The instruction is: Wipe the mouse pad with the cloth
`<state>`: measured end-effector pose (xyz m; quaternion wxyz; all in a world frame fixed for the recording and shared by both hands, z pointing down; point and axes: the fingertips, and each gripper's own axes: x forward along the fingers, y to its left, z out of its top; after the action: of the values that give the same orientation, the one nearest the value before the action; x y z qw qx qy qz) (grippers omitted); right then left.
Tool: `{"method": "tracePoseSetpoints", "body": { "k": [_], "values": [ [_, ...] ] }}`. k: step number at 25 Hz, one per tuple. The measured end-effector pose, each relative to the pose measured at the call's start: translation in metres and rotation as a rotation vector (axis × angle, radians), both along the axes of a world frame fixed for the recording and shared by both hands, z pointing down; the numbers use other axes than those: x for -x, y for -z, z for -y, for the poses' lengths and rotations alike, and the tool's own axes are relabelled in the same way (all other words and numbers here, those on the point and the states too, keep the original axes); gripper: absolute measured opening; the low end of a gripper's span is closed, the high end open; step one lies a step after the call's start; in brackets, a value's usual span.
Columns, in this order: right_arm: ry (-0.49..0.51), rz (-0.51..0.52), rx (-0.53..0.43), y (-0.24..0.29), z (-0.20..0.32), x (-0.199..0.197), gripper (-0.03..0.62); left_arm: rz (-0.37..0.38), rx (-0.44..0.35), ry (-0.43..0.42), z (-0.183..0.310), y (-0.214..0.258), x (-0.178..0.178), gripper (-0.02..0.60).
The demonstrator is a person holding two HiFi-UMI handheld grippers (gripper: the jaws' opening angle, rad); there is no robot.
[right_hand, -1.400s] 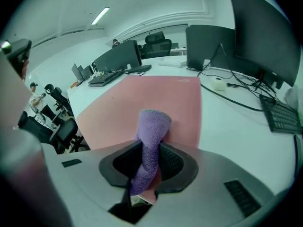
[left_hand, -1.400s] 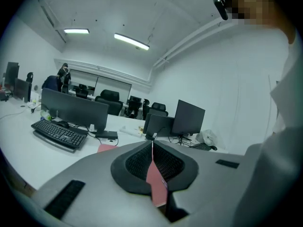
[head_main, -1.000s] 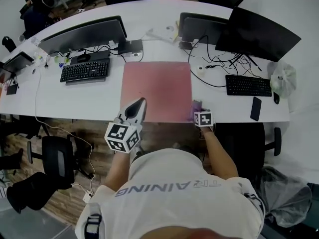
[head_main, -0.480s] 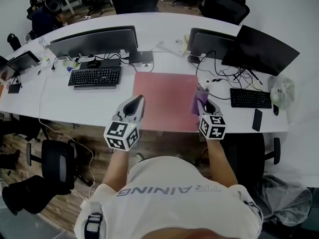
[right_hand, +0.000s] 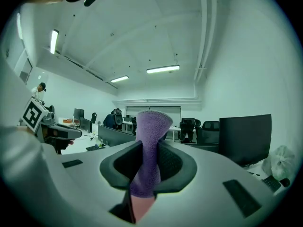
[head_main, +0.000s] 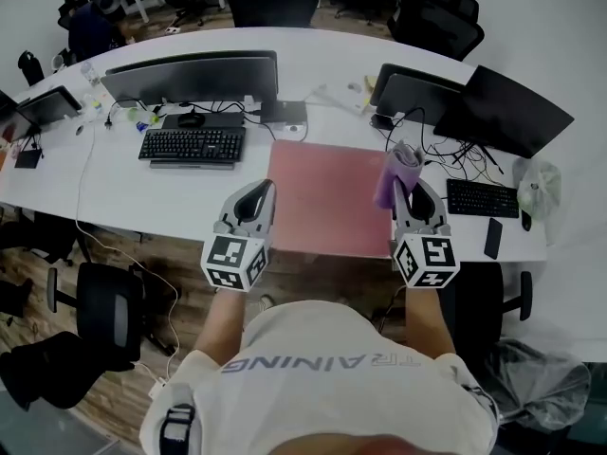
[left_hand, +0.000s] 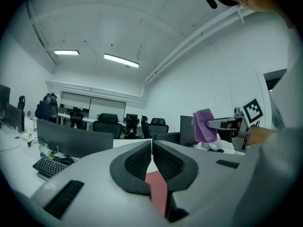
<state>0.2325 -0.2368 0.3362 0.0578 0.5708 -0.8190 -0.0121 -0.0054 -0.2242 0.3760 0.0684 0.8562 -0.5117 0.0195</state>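
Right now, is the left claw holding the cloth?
No, the purple cloth sits clamped in the right claw; the left claw is shut and empty.

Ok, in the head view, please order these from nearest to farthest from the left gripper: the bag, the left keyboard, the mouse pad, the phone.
1. Mouse pad, just right of the left gripper.
2. Left keyboard, behind it, to the left.
3. Phone, far right, near the desk's front edge.
4. Bag, at the right end.
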Motion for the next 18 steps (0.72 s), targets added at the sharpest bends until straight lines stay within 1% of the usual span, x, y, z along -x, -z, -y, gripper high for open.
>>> {"method": "tracePoseSetpoints", "body": {
  "k": [5, 11, 18],
  "values": [
    [0.002, 0.001, 0.006, -0.001, 0.0, 0.011, 0.097, -0.011, -0.014, -0.021, 0.001, 0.007, 0.006, 0.032],
    [0.007, 0.031, 0.037, -0.008, -0.002, 0.012, 0.097, -0.016, -0.01, -0.052, 0.001, 0.009, 0.0, 0.032],
    [0.022, 0.021, 0.057, -0.012, -0.004, 0.01, 0.097, -0.024, -0.002, -0.064, 0.0, 0.009, -0.007, 0.032]
  ]
}}
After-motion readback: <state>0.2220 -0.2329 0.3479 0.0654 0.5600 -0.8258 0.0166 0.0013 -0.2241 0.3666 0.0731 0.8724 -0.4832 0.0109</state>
